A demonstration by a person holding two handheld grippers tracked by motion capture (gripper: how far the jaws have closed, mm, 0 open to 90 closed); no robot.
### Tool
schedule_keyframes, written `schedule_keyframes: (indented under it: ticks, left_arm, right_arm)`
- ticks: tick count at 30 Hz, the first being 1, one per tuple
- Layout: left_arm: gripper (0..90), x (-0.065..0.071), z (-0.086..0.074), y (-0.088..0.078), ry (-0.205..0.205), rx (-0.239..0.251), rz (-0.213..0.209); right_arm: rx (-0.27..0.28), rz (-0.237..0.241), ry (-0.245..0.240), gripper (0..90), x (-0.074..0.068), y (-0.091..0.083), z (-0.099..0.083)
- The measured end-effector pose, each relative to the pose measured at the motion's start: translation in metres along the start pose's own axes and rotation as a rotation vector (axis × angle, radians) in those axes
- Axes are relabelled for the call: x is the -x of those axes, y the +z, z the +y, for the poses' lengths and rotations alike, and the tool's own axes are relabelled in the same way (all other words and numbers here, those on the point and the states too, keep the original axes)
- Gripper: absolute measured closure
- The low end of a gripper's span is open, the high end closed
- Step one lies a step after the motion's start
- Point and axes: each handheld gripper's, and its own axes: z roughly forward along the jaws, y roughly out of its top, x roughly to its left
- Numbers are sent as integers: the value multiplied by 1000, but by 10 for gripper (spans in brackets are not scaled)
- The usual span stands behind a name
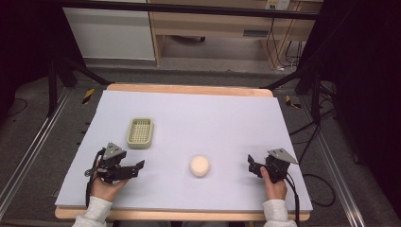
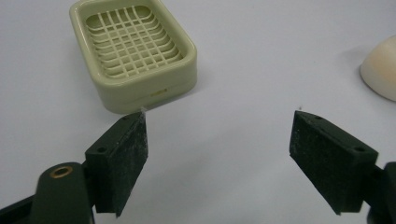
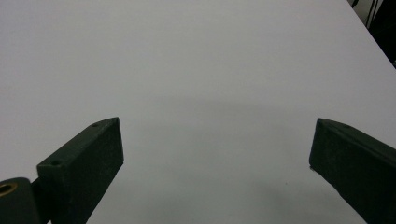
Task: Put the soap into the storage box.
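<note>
Since nothing's grabbed yet, my 2 sets of jaws sit wide apart, flanking the round cream soap bar [image 1: 199,166] near the pale-green slotted plastic soap dish [image 1: 140,133].

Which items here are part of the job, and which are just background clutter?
In play:
- round soap bar, lying between the grippers
- soap dish, empty, grid insert
- left gripper, open
- right gripper, open

Background:
- wooden furniture beyond the table
- cables on the floor, right side
</note>
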Motion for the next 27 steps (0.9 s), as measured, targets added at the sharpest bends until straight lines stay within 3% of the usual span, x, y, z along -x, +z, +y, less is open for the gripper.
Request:
schedule_keyframes:
  ticks: [27]
  left_arm:
    - [174,14,9,2,32,-1,-30]
  right_arm:
    - [-1,2,4,33,0,0,0]
